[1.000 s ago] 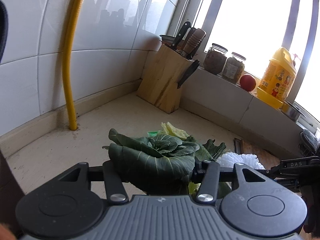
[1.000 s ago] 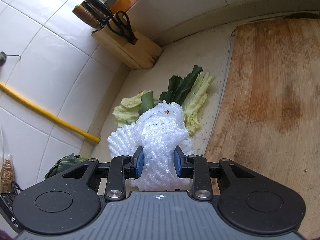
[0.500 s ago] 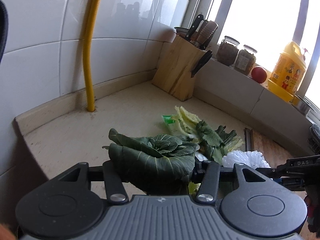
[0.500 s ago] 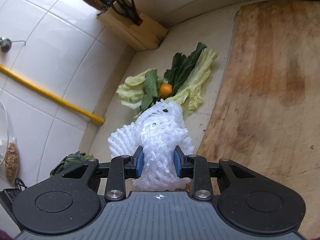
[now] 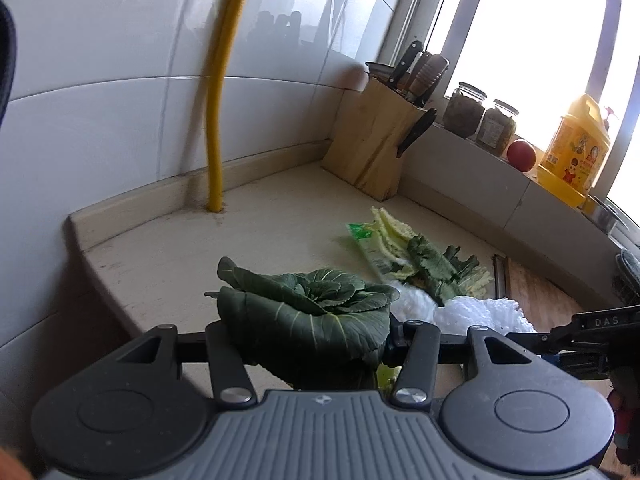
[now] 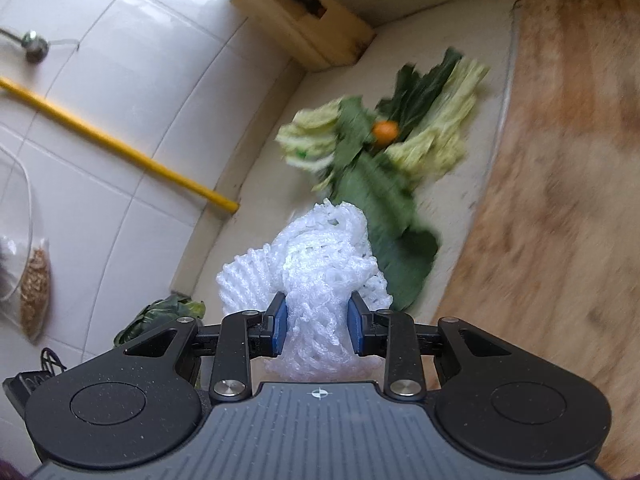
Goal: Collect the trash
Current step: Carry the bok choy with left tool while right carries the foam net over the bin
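Both held bundles have been drawn back from the leaf pile, more of the beige worktop being shown than before.

The left gripper is clamped on a dark green leaf wad; white foam netting is pinched between the right gripper fingers. Loose leaves and a small orange piece are seen at 12 o'clock, the cutting board at 2 o'clock.

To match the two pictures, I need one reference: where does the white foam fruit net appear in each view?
Left wrist view: the white foam fruit net sits low and right of centre, beside the dark green leaf bundle held in the left gripper.
Right wrist view: the net is at lower centre, clamped in the right gripper.
Shared landmark: the yellow pipe against the white tiles.
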A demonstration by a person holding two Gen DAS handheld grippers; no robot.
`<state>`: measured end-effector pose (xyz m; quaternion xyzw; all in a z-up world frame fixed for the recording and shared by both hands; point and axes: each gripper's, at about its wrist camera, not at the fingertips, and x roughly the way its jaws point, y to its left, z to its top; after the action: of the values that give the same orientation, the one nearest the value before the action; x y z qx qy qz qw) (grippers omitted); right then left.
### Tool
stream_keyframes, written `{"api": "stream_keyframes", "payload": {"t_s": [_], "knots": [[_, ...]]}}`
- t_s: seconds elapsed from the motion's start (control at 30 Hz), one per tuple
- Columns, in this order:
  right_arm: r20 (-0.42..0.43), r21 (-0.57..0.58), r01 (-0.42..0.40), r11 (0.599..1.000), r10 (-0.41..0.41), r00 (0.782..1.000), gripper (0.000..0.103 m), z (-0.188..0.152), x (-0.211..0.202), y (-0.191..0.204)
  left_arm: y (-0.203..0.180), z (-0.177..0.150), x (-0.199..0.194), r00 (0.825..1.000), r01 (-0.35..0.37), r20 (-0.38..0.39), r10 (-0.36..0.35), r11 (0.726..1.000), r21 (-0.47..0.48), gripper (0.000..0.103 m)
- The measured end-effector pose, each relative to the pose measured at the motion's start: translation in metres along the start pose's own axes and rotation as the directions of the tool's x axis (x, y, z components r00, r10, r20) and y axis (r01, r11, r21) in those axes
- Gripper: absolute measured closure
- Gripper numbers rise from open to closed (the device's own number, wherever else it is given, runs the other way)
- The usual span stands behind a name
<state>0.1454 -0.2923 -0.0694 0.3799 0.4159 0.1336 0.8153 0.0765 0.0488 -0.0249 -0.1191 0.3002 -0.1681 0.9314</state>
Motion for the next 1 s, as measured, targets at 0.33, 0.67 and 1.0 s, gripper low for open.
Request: {"api": "stream_keyframes", "payload": {"t_s": [0.33,0.67,1.0], "knots": [[-0.075,-0.052,-0.041,0.998,0.037,0.996,0.065,-0.036,0.033,0.046,0.045,-0.019,-0.044,0.998,-0.058,0.012,0.059,0.997,-0.048,0.055],[-0.163,-0.117,-0.086,0.989,0.067,0.984,0.065,-0.067,0.067,0.092,0.088,-0.037,-0.084,0.992,-0.118,0.032,0.122,0.987,-0.109,0.055],[-0.224,-0.160,-0.127,0.979,0.090,0.970,0.065,-0.092,0.092,0.125,0.117,-0.046,-0.107,0.987,-0.150,0.044,0.156,0.981,-0.127,0.055]]}}
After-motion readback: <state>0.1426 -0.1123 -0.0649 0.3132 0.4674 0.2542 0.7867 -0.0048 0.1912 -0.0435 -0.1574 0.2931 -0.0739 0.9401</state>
